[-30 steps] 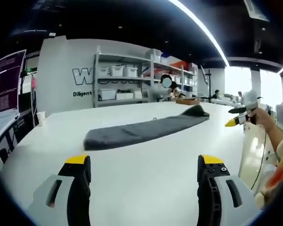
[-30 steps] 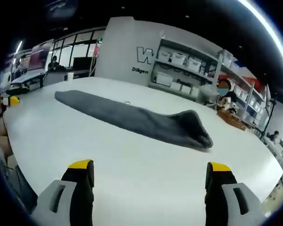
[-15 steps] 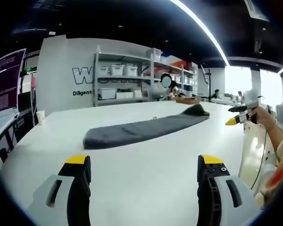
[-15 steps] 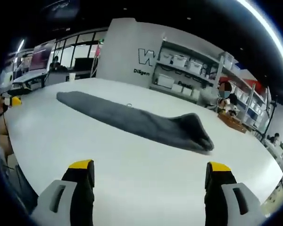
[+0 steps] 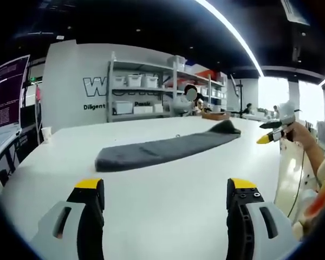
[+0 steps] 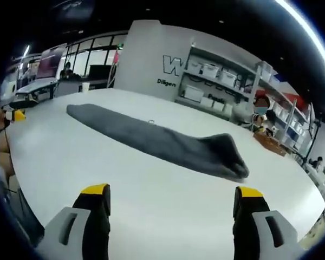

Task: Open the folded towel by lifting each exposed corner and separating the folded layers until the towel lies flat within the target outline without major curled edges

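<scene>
In the left gripper view the left claw hangs over the near part of the white tabletop with its yellow-tipped jaws set wide apart and nothing between them. In the right gripper view the right claw is the same — jaws spread, empty, above bare tabletop.

Farther out lies the grey towel, folded into a long narrow strip well apart from both claws. In the left gripper view it runs from near left to far right, its far end bunched up into a small hump. In the right gripper view the towel runs from far left to near right, with the bunched end at the right.

At the right of the left gripper view a hand holds the other claw above the tabletop's edge. Beyond the tabletop stands a shelf of white bins against a lettered wall.
</scene>
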Motion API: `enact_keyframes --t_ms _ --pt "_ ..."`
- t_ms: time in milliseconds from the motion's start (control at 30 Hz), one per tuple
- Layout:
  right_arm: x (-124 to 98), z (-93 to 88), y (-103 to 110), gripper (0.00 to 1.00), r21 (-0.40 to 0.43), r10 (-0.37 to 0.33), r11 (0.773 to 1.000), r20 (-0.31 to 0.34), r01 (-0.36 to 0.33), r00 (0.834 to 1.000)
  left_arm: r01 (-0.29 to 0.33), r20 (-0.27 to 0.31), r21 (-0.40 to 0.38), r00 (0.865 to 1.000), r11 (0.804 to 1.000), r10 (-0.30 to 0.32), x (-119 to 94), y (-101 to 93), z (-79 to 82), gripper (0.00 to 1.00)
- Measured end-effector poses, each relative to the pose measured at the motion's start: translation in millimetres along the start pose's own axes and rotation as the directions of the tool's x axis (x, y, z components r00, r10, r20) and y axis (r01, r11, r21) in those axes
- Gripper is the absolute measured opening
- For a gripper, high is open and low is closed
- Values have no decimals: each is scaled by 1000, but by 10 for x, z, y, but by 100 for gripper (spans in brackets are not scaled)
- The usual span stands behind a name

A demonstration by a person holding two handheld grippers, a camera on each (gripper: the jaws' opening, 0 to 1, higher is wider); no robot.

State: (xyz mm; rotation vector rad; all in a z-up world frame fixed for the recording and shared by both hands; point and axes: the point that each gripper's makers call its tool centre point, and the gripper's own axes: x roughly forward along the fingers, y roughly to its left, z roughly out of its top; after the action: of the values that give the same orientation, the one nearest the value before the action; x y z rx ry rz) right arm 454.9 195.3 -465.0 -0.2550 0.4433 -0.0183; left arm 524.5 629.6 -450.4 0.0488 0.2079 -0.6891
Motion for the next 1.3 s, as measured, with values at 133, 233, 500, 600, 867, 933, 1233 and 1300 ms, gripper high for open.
enact_keyframes --t_ms 133,233,500,600,867,933,1233,1300 --pt "-20 -23 18 94 -3 -2 1000 -2 2 1000 0 1 -4 1000 1000 0 20 25 17 91" --pt "-53 -35 66 94 1 5 1000 1 -5 1000 15 9 -1 1000 1000 -15 58 40 67 91" --pt "-128 38 64 94 -4 7 1000 25 -6 1000 47 49 57 998 997 -49 304 198 413 91" --pt "-131 42 105 93 -5 10 1000 31 -9 999 36 37 81 999 996 -39 460 344 495 91" --pt "-88 66 310 93 -7 68 998 46 -68 997 -4 45 88 999 996 0 837 714 635 87" --pt "-94 89 342 93 -11 74 997 50 -74 996 -4 49 87 999 996 0 950 787 658 86" --pt "-194 200 380 93 -30 79 997 80 -77 994 -6 45 78 999 997 2 1522 1117 722 69" --pt "-209 207 391 93 -33 80 996 84 -78 993 -18 39 83 999 996 15 1623 1192 715 64"
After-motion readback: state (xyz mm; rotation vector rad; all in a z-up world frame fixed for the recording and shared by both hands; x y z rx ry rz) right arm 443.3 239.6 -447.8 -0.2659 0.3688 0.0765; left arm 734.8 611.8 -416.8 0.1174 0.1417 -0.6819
